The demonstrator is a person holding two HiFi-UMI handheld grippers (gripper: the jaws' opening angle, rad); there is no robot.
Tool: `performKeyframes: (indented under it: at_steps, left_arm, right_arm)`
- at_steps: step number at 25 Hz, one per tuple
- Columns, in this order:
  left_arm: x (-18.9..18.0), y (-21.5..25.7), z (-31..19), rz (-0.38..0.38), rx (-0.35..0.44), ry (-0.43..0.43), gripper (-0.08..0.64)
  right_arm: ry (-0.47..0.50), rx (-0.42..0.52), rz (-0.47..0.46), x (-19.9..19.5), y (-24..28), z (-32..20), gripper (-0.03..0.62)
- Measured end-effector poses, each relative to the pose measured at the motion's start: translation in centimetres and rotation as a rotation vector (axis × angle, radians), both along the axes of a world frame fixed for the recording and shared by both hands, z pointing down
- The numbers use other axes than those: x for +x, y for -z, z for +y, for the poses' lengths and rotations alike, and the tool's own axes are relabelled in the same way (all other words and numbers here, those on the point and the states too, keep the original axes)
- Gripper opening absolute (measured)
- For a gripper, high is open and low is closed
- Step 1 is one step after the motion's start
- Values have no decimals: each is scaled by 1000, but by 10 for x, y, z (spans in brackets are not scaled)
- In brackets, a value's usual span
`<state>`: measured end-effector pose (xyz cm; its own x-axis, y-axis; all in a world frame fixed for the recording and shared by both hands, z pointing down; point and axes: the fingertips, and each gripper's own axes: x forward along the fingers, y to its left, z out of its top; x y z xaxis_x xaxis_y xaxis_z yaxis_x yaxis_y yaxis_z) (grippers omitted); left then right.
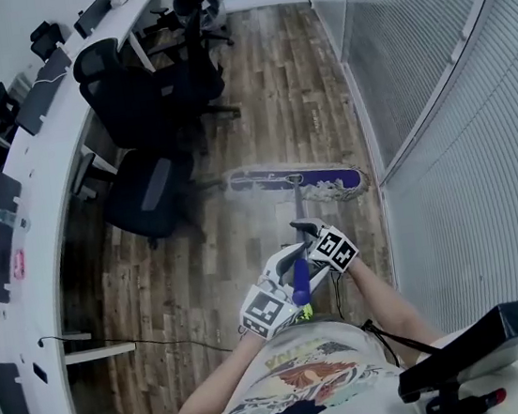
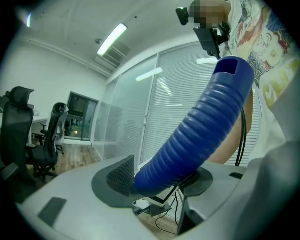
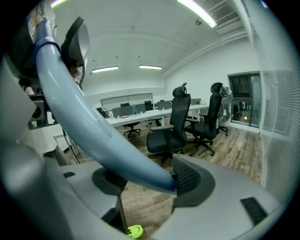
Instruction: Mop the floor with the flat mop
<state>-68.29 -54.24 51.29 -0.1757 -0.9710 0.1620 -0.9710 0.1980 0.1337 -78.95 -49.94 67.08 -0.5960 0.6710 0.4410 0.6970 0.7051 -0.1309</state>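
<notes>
Flat mop [image 1: 317, 178] head lies on the wood floor [image 1: 290, 84], office chairs [image 1: 148, 192] to its left, blinded glass wall [image 1: 459, 146] close on its right. Left gripper [image 2: 159, 180]: jaws clamped on the mop's blue ribbed grip [image 2: 197, 126]. Right gripper [image 3: 145, 180]: jaws pinching the pale pole [image 3: 84, 122], nearer the mop head.

Purple-blue flat mop head [image 1: 298, 183], pale grey fringe. Saturated blue handle grip [image 2: 197, 131], ringed ribbing. Pale blue-grey mop pole [image 3: 93, 126], plain. Light grey shells on left gripper [image 2: 161, 180] and right gripper [image 3: 145, 180]; pads dark grey, cross-hatched. Black-and-white square-patterned marker cubes [image 1: 265, 310]. Brown wood-plank floor [image 1: 290, 84]. Black office chairs [image 1: 132, 104].
</notes>
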Motion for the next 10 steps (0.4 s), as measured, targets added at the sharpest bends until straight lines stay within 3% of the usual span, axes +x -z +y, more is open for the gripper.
performKeyframes:
  at_steps: [10]
  left_arm:
    - [0,-4,-18,-16,0,22,233]
  right_arm:
    - [62,13,-2,0,-4,-13,259]
